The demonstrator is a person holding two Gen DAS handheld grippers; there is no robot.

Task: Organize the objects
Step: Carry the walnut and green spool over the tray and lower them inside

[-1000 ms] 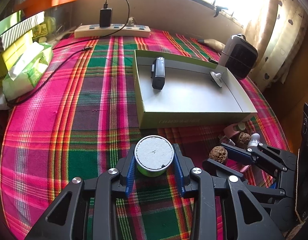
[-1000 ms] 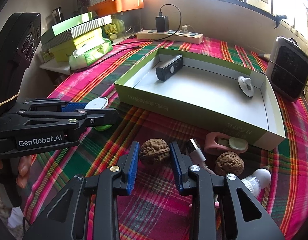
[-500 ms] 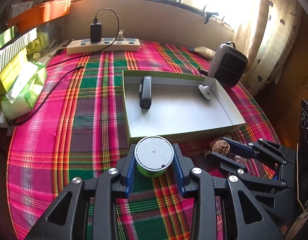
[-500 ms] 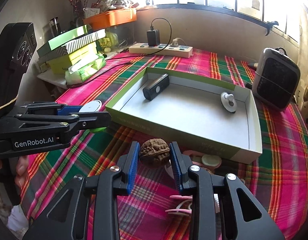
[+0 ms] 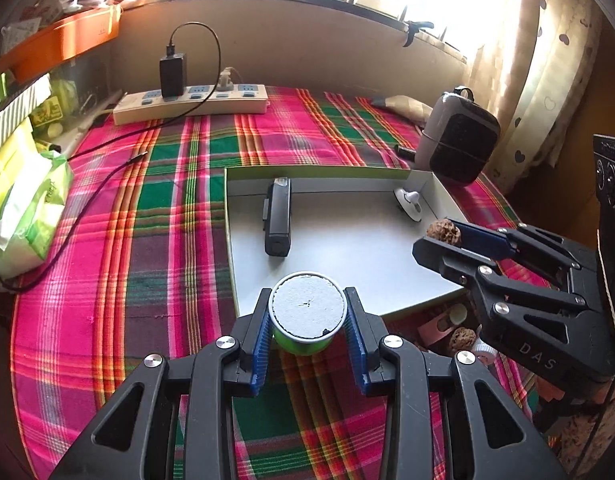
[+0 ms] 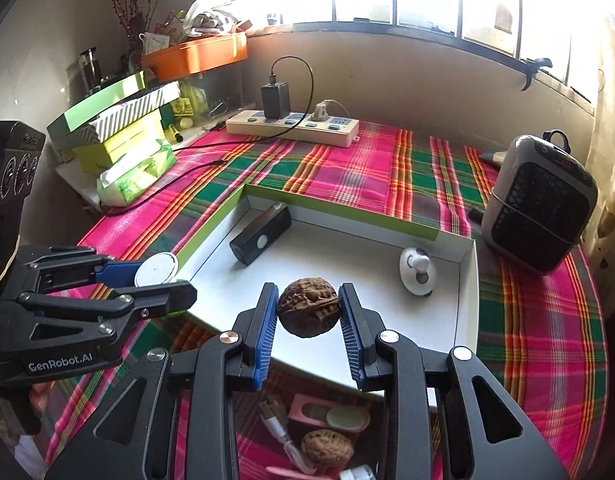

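Two walnuts (image 6: 308,306) – one in right tool (image 6: 308,312), one (image 6: 326,447) on cloth.

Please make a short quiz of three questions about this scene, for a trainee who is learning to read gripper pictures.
1. True or false: the right gripper is shut on a walnut.
2. What does the left gripper hold? A) a black device B) a green can with a white lid C) a pink case
3. Name the two things lying in the box.

Key: 1 true. 2 B, the green can. 3 the black device and the white knob-like piece.
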